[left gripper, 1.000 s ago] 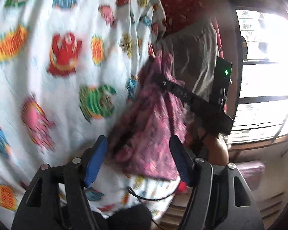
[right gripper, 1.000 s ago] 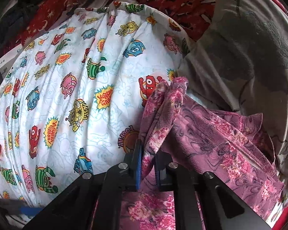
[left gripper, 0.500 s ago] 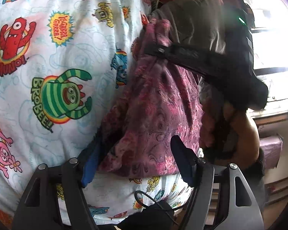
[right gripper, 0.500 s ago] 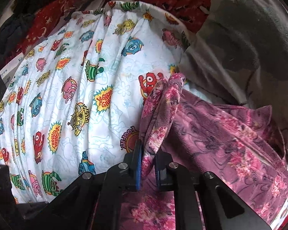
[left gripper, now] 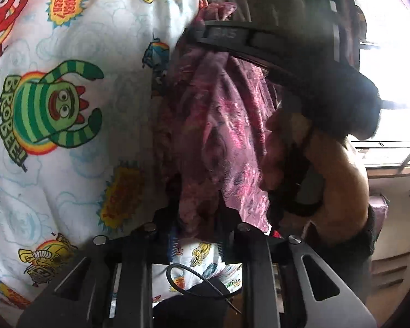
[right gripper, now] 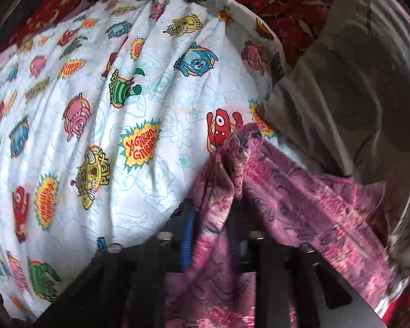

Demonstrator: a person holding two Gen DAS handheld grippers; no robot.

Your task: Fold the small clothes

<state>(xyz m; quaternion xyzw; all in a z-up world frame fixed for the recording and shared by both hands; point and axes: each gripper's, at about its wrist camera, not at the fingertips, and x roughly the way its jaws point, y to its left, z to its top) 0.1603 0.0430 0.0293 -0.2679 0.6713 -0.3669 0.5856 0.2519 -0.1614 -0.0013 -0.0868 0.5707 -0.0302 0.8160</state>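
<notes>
on the left of both views spreads a soft white sheet (left gripper: 68, 142) printed with bright cartoon monsters, its cotton gathered into shallow wrinkles over a rounded bed. a red patterned cloth (right gripper: 273, 2) shows beyond its far edge, and a limp grey-beige fabric (right gripper: 355, 87) slumps to the right.

the pink floral garment (left gripper: 218, 125), thin and crinkled with a darker purple swirl print, hangs bunched above the sheet between the two tools. in the left wrist view the left gripper (left gripper: 195, 235) points down at a slant; its jaws have just been closing and now pinch the garment's lower fold between the blue-edged pads. further right in that view, the right gripper's black body (left gripper: 300, 63) crosses the garment's top, with the person's bare hand (left gripper: 328, 169) wrapped round its handle before a bright window (left gripper: 396, 54).

in the right wrist view the right gripper (right gripper: 213, 235) points steeply down, its jaws nearly together and clamping a twisted hem of the garment (right gripper: 287, 191), which stands up in a peak and fans out rightward, a stitched seam running along it.
</notes>
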